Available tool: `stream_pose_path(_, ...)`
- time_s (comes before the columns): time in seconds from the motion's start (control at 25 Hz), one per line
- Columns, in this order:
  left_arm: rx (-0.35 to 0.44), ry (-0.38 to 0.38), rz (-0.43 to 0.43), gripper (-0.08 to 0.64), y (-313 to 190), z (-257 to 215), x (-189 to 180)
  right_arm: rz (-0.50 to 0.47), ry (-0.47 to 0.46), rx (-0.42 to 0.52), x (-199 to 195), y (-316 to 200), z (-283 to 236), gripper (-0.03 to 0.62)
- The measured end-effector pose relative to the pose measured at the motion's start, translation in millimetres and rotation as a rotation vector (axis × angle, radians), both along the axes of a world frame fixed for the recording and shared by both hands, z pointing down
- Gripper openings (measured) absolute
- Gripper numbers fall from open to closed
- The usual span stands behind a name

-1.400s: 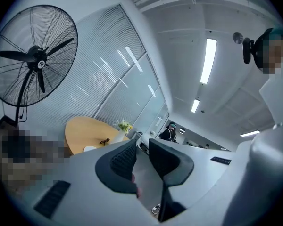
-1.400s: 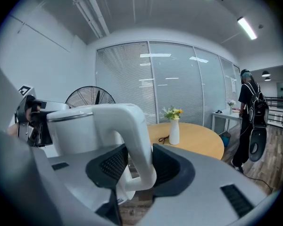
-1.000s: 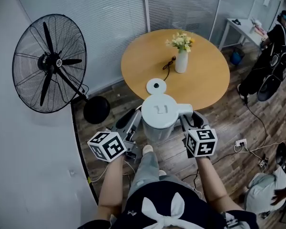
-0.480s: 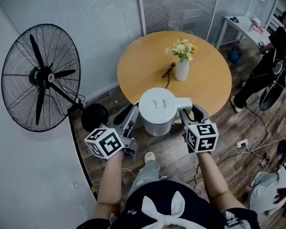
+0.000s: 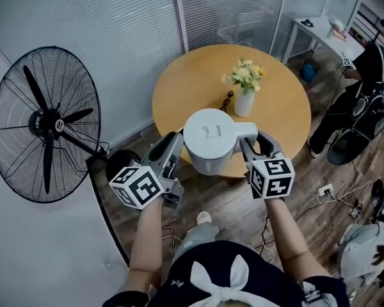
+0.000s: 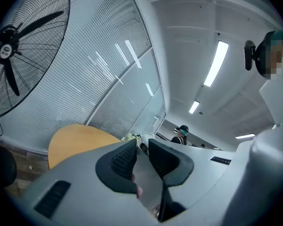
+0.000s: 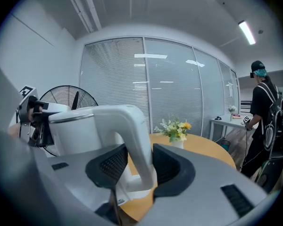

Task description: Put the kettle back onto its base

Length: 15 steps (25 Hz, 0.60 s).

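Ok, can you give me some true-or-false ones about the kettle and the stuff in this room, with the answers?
1. The right gripper is holding the kettle by its handle. True.
2. The flowers are in a black vase. False: the vase is white.
3. In the head view, a big fan stands to the left of the table. True.
4. The table is square. False: it is round.
5. The kettle is red. False: it is white.
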<state>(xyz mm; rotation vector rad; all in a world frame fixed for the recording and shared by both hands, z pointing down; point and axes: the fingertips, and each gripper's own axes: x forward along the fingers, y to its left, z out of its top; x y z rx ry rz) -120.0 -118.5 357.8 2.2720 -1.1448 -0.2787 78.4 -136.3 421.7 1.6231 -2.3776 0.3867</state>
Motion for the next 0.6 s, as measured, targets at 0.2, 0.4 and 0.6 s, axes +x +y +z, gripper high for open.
stream_pose_path(0.2, 0.015, 0.012, 0.021, 0.089, -32, -3, -9, 0.035, 0.000, 0.007, -8, -27, -3, 0.167)
stream_pose_path(0.4, 0.043, 0.023, 0.051, 0.089, -56, -13, -11, 0.067, 0.010, 0.036, -10, -45, -13, 0.167)
stream_pose_path(0.6, 0.054, 0.019, 0.069, 0.089, -77, -16, -9, 0.081, 0.016, 0.041, -7, -62, -16, 0.167)
